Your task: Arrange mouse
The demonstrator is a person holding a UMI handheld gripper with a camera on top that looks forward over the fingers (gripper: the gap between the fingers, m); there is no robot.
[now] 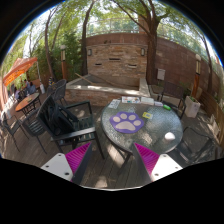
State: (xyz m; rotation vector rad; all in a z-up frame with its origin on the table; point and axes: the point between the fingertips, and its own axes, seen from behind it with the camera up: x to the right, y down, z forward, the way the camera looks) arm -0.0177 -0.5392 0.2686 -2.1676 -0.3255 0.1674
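Purple and white are being shown by the paw-print mouse mat [126, 121], which is lying near the middle of the round glass worktop [150, 148], straight ahead of the gripper [113, 158] and beyond its fingertips. The gripper is being held spread, nothing being pinched between its magenta pads [78, 157]. A small pale object [169, 136], judged to be the mouse though it is too small to be confirmed, is sitting far right of the mat on the same worktop, well apart from the gripper. Its long axis cannot be told. A reach forward and to the right is therefore being called for. A dark chair [62, 118] is standing to the left of the worktop, and a brick wall [120, 55] is closing the far side.
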